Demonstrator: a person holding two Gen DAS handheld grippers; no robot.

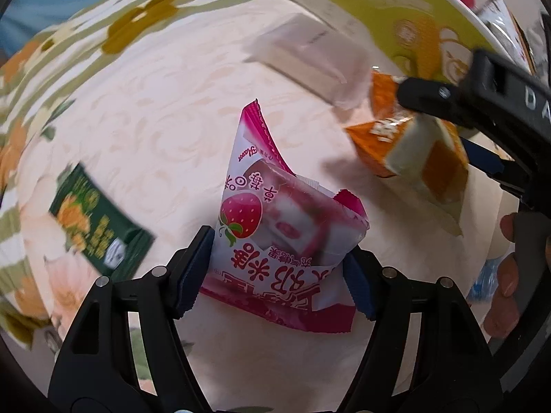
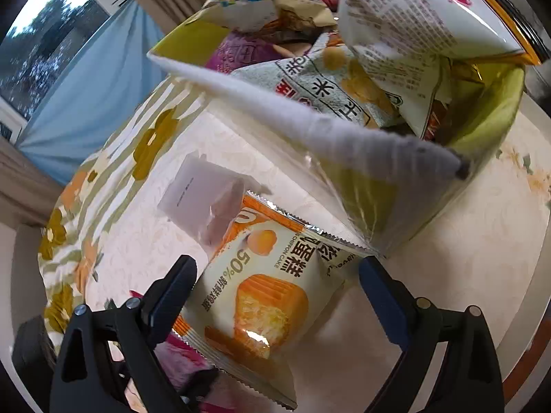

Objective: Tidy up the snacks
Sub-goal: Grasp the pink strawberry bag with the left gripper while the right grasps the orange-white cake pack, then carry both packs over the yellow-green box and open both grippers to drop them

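Fingers of the left gripper (image 1: pixel 275 268) flank the pink strawberry snack packet (image 1: pixel 275 227), blue pads pressed against both its sides; packet lies on the cream tablecloth (image 1: pixel 155 120). Right gripper (image 2: pixel 275 275) stands wide, straddling the orange chiffon cake packet (image 2: pixel 255 296); left pad just beside the wrapper edge, right pad apart from it, no grip. Cake packet lies flat on the cloth, touching a translucent white packet (image 2: pixel 203 199). Yellow-green felt basket (image 2: pixel 489 120) just beyond, filled with snack bags. Dark green packet (image 1: pixel 100 220) lies left of the strawberry packet, well apart.
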